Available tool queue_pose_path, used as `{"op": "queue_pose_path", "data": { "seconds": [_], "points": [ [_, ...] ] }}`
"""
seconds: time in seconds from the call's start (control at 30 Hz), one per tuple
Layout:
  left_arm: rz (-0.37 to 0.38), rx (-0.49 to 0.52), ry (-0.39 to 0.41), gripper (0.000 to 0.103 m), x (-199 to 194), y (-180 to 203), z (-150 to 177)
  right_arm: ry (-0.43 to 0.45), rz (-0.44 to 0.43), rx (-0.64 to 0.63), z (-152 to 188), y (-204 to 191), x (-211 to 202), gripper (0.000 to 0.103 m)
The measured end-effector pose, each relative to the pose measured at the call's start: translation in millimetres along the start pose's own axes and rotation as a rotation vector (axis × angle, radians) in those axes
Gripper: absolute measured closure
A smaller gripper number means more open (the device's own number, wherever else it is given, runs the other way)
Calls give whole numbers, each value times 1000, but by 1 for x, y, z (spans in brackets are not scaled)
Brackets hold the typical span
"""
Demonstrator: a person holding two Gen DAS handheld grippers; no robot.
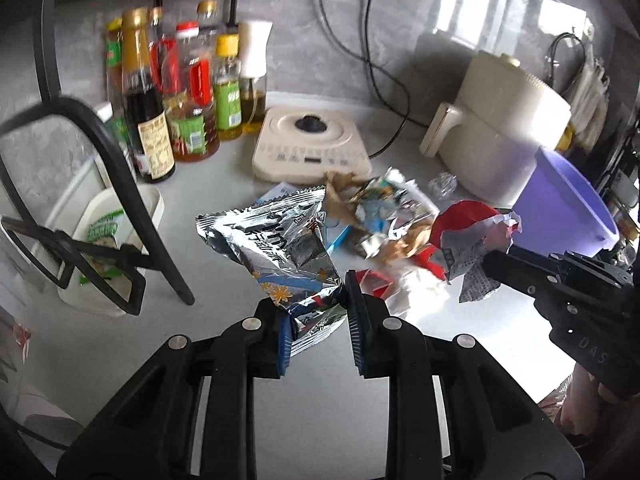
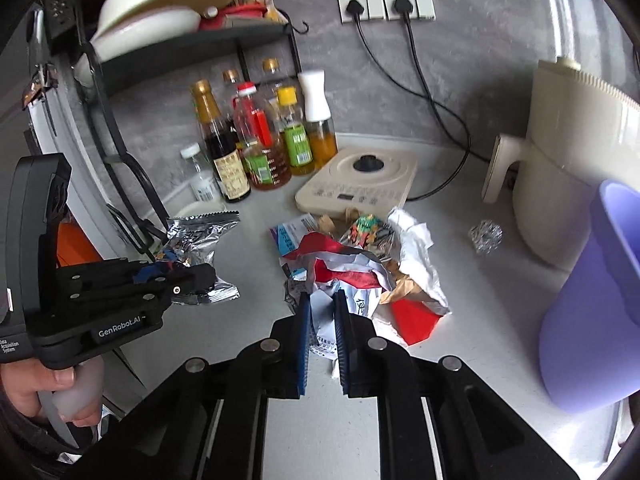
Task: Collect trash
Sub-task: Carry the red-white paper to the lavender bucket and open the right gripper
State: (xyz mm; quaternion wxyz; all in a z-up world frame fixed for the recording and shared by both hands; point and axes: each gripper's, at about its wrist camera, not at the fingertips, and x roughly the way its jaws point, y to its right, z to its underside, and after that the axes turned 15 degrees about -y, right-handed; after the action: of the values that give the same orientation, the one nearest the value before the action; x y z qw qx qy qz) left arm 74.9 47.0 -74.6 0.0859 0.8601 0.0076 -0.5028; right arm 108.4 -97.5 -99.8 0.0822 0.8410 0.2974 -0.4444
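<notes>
Silver wrapper (image 1: 276, 240) glossy crinkled foil; red-white wrapper (image 2: 340, 276) crumpled paper; purple bin (image 2: 596, 320) smooth plastic; countertop (image 2: 480, 340) matt.

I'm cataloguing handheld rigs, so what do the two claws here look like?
Both are matte black plastic with silver round bolt heads along jointed linkage bars. The left claw and right claw each carry ribbed blue pads inside the fingers. The left one's body reads "GenRobot.AI" in white, with a pale handle. No cables or sleeves are visible.
</notes>
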Motion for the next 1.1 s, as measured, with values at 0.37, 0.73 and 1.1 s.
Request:
{"op": "queue_pose_path", "data": {
  "seconds": [0.37,0.73,1.1],
  "points": [
    [34,58,90,79,-26,31,-15,107,55,24,3,21,-49,91],
    [107,144,105,79,-21,77,-31,216,224,156,9,79,-103,91],
    [190,247,105,79,-9,125,-53,238,342,249,16,119,-131,91]
  ]
}}
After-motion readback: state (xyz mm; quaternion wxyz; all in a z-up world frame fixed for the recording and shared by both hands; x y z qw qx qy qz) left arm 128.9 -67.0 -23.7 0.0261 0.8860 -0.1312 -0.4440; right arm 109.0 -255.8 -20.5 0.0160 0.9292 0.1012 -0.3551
